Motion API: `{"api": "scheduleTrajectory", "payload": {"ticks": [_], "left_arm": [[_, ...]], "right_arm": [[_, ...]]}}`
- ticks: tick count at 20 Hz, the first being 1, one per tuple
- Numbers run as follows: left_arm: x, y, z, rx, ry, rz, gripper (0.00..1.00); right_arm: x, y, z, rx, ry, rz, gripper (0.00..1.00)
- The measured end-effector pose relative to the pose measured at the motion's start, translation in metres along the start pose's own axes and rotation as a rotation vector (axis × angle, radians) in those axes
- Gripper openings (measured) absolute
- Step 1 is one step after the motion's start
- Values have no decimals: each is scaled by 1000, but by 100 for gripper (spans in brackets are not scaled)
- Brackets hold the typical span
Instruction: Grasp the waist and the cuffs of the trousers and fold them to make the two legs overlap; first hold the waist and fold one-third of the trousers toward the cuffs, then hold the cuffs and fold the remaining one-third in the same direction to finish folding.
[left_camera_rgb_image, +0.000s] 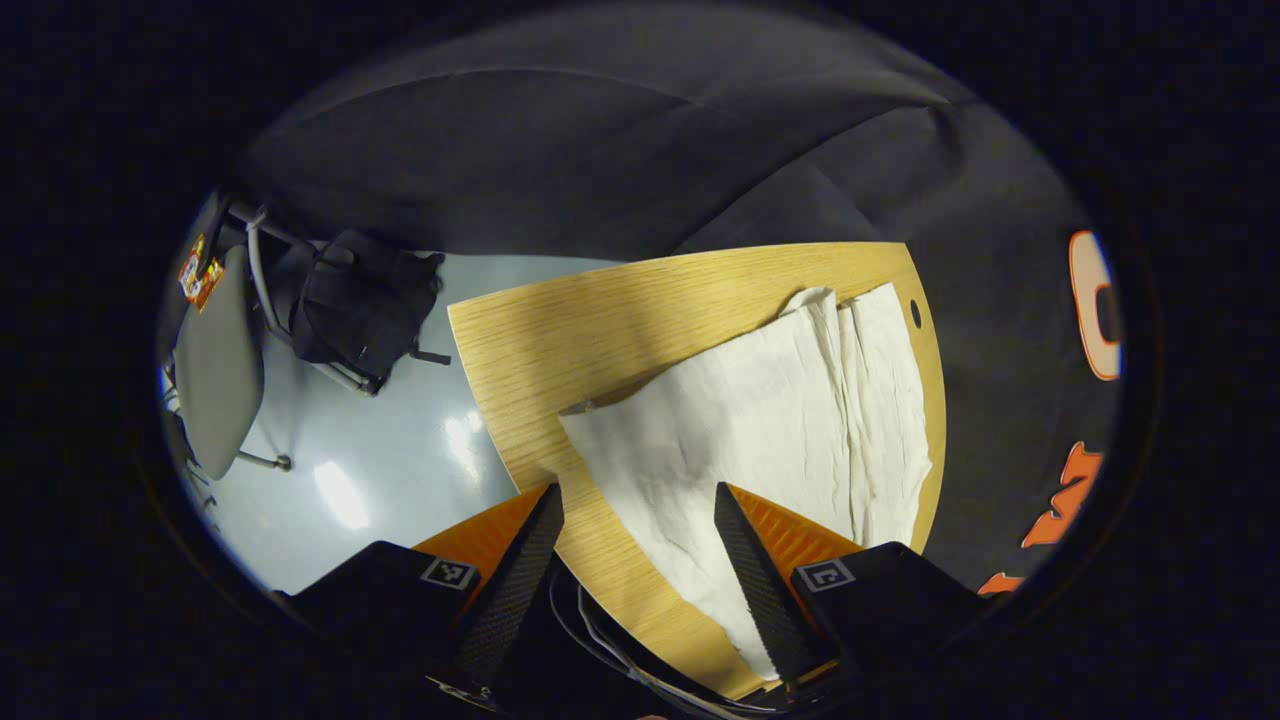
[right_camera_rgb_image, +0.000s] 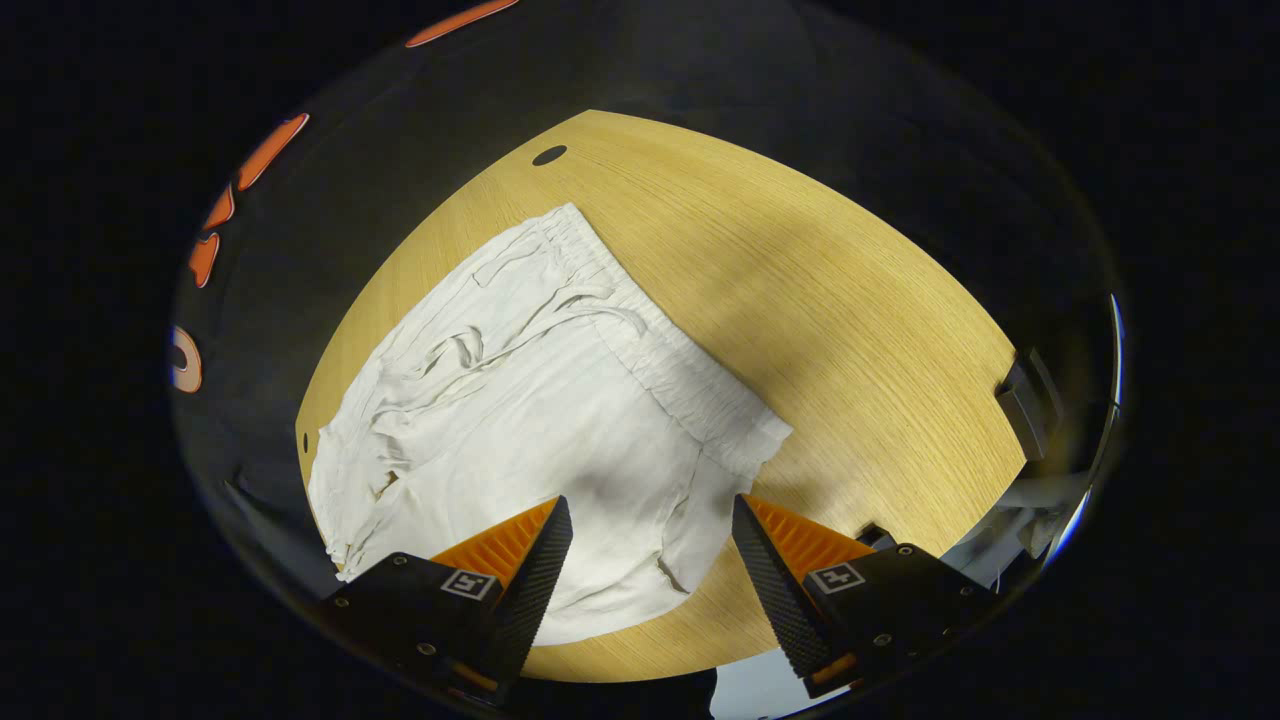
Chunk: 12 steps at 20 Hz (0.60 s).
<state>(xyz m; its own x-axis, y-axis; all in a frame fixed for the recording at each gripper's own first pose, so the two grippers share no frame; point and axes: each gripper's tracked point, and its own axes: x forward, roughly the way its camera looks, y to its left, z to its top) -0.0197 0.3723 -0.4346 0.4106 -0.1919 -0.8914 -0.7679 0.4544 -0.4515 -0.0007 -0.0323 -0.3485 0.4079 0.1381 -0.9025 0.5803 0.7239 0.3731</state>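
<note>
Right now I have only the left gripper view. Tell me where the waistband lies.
Observer: In the right gripper view, the waistband lies flat along the edge of the trousers that faces the bare table.
Operator: Report the right claw.
Observer: The right claw is open over the trousers, near the waistband's closer end, gripping nothing.
Operator: Check for anything loose there.
Observer: A drawstring lies looped on the cloth just inside the waistband.
</note>
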Motion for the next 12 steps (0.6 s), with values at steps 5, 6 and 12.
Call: {"api": "scheduleTrajectory", "payload": {"ticks": [5,6,12], "left_arm": [[3,-6,13,-3,-15,-13,96],[4,-6,14,-1,-21,-11,98],[19,-23,22,20,-50,-20,71]], "right_arm": [[4,0,2,28,-19,-12,97],[4,-2,4,34,-25,-18,97],[9,-15,5,87,-35,-26,97]]}}
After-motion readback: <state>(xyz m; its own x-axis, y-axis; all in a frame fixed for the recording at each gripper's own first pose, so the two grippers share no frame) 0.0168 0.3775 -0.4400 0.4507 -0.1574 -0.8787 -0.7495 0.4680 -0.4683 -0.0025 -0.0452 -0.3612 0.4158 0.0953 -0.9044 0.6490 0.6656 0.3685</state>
